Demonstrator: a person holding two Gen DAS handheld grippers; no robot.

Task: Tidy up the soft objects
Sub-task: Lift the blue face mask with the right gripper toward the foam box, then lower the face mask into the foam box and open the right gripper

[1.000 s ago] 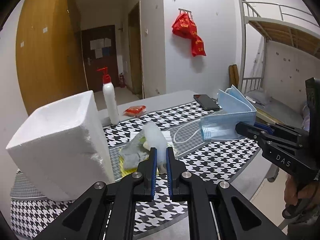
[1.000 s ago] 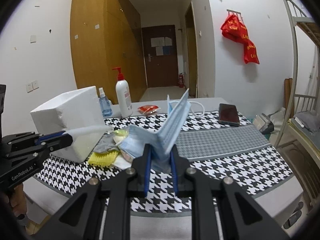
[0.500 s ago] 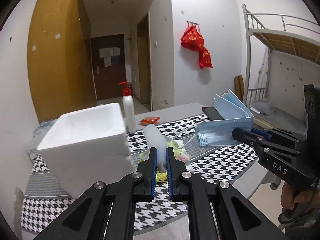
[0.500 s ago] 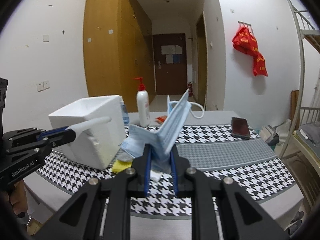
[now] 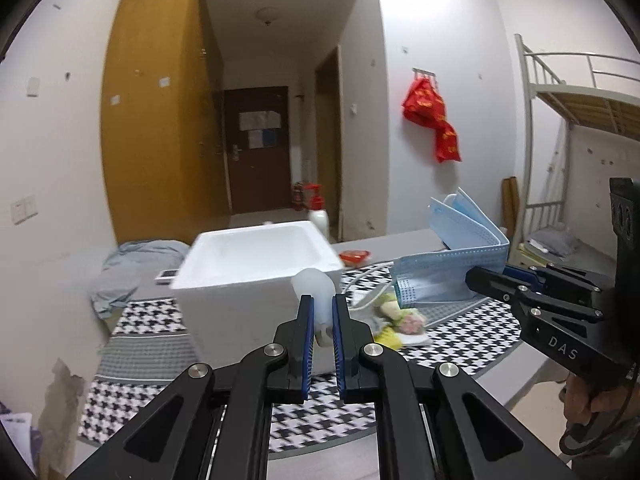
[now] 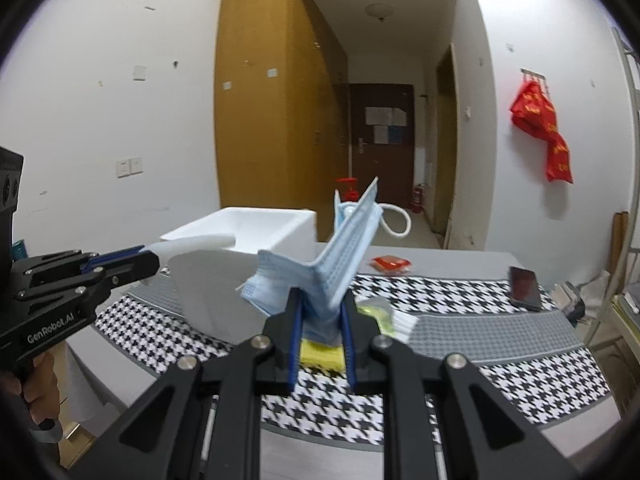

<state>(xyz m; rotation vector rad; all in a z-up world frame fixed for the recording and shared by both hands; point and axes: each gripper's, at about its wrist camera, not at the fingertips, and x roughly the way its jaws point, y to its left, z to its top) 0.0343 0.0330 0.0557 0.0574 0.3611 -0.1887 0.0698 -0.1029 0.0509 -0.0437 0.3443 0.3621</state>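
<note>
My left gripper (image 5: pixel 319 304) is shut on a pale white soft piece (image 5: pixel 313 285), just above the near wall of an open white foam box (image 5: pixel 256 264). In the right wrist view that piece (image 6: pixel 192 245) shows as a flat sheet sticking out of the left gripper (image 6: pixel 149 261) beside the box (image 6: pixel 248 232). My right gripper (image 6: pixel 320 300) is shut on a folded stack of blue face masks (image 6: pixel 340 256) with a white ear loop. It hangs over the table to the right of the box. The masks (image 5: pixel 452 264) and the right gripper (image 5: pixel 476 276) also show in the left wrist view.
A heap of soft items, one of them yellow (image 6: pixel 322 354), lies on the houndstooth tablecloth (image 5: pixel 160 312) right of the box. Behind stand a pump bottle (image 5: pixel 319 216), a red packet (image 6: pixel 390 263) and a phone (image 6: pixel 524 286). A bunk bed (image 5: pixel 580 120) stands to the right.
Both grippers have risen and swung left with their loads. The foam box now sits straight ahead of the left gripper, and the heap has slid to the right.
</note>
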